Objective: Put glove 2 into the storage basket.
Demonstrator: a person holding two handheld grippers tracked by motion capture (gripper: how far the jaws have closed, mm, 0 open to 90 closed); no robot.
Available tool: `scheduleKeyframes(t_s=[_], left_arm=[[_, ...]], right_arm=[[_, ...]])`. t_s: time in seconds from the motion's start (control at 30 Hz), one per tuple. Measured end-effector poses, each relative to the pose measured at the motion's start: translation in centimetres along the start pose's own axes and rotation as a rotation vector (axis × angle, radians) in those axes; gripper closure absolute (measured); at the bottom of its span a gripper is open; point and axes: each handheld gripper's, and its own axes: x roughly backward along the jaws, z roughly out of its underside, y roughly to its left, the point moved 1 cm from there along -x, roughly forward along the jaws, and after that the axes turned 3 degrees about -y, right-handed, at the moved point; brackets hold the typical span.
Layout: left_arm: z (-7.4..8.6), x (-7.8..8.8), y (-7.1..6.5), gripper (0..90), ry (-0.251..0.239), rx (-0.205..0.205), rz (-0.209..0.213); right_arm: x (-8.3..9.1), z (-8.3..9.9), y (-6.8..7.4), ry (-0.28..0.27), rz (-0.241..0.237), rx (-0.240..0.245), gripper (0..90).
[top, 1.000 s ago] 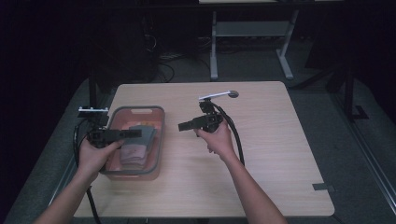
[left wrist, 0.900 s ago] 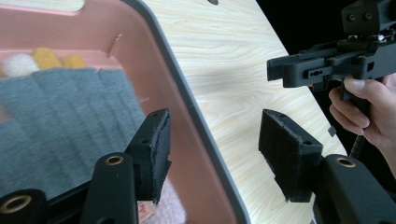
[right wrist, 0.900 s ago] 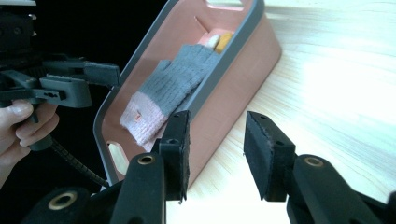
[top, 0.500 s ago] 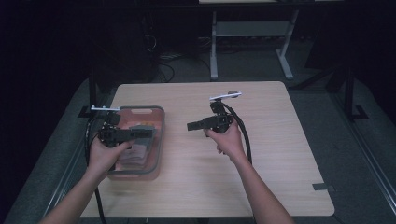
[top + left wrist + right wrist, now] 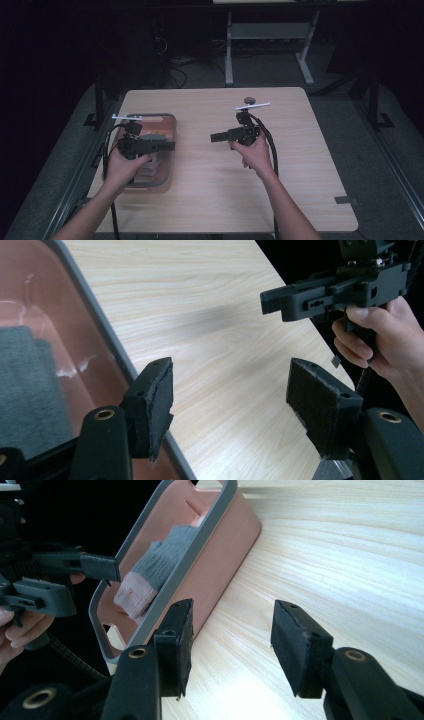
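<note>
On the left part of the table sits the pink bin, grey rim, see-through pink walls. Grey sock with a pale pink cuff lies inside it, along the bin's length; in the left gripper view the same grey knit shows through the bin wall at far left. More folded fabric under it, can't tell what.

Left gripper is held over the bin, pointing across toward the table's middle. Its fingers have just been opening; they stand well apart, nothing between them, bare wood and the bin rim behind them. Not touching the sock. Left hand grips the handle above the bin's near half.

Right gripper is over bare table near the middle, pointing left at the bin, well apart from it. Its fingers have also just been opening; wide gap, empty, only wood grain in between. Right hand wraps the handle, cable trailing back along the forearm.

The two grippers face each other, tips apart with a strip of bare table between.

Small dark round thing lies on the table beyond the right gripper; too small to identify.
</note>
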Motion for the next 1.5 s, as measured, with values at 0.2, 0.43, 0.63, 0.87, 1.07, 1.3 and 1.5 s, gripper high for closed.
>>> scheduleKeyframes(t_s=[0.2, 0.43, 0.63, 0.87, 1.07, 1.3, 1.5], left_arm=[[0.0, -0.8, -0.7, 33.7, 0.009, -0.014, 0.026], [0.1, -2.0, -1.4, 32.7, 0.022, -0.023, 0.045], [0.2, -2.7, -1.9, 32.7, 0.019, -0.018, 0.070], [0.4, -3.8, -2.7, 31.8, 0.031, -0.039, 0.080], [0.7, -4.8, -3.3, 31.1, 0.040, -0.040, 0.107], [1.2, -5.9, -4.1, 30.2, 0.061, -0.067, 0.134], [1.8, -6.8, -4.6, 29.6, 0.072, -0.081, 0.152]], right_arm=[[0.8, 0.4, -0.7, -0.009, 0.015, -0.011, 48.7], [1.9, 0.9, -1.6, -0.016, 0.030, -0.024, 47.0], [2.7, 1.5, -2.5, -0.018, 0.041, -0.032, 45.9], [3.6, 2.4, -4.0, -0.010, 0.053, -0.055, 44.9], [4.5, 3.3, -5.2, -0.010, 0.059, -0.073, 44.4], [5.9, 4.3, -6.5, -0.034, 0.068, -0.097, 43.9], [6.9, 5.3, -7.8, -0.037, 0.077, -0.121, 42.6]])
